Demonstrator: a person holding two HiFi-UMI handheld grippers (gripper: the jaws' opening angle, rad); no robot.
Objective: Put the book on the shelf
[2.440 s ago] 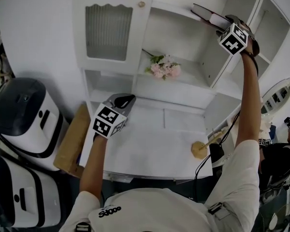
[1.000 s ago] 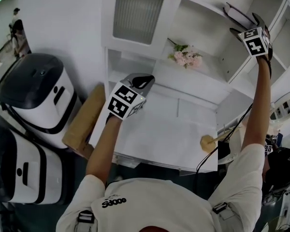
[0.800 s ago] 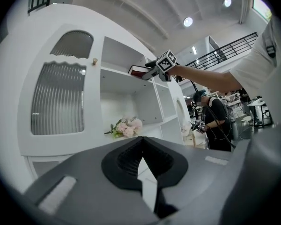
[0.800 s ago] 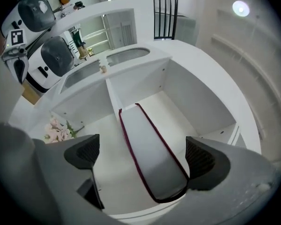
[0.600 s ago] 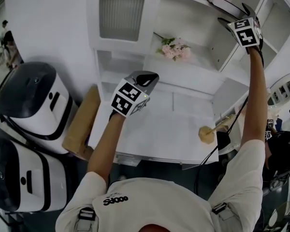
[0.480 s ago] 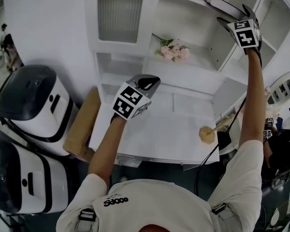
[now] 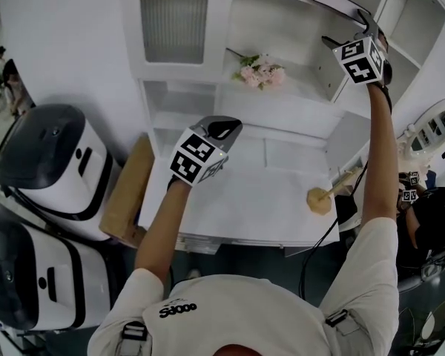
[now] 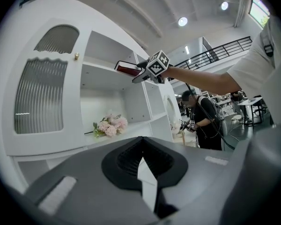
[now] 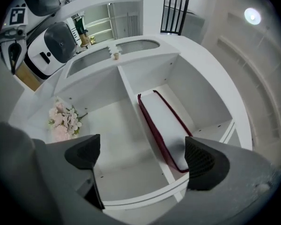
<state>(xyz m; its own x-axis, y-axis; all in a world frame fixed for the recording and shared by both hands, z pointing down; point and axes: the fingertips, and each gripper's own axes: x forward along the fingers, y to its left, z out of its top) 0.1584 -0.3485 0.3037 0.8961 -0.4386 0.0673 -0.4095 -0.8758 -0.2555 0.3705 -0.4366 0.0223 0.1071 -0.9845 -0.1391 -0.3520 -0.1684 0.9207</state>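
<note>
Right gripper view: right gripper (image 9: 143,158) fingers apart, book (image 9: 165,121) on shelf (image 9: 146,197) beyond them; left gripper (image 8: 147,177) fingers together.

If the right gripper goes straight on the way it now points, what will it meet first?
Most likely the dark red book lying on the white shelf board; the open right gripper points near its edge, though depth is unclear.

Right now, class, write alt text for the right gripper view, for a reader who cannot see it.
A dark red book lies on a white shelf. The right gripper faces it with jaws wide apart and empty. Pink flowers lie in the next compartment.
</note>
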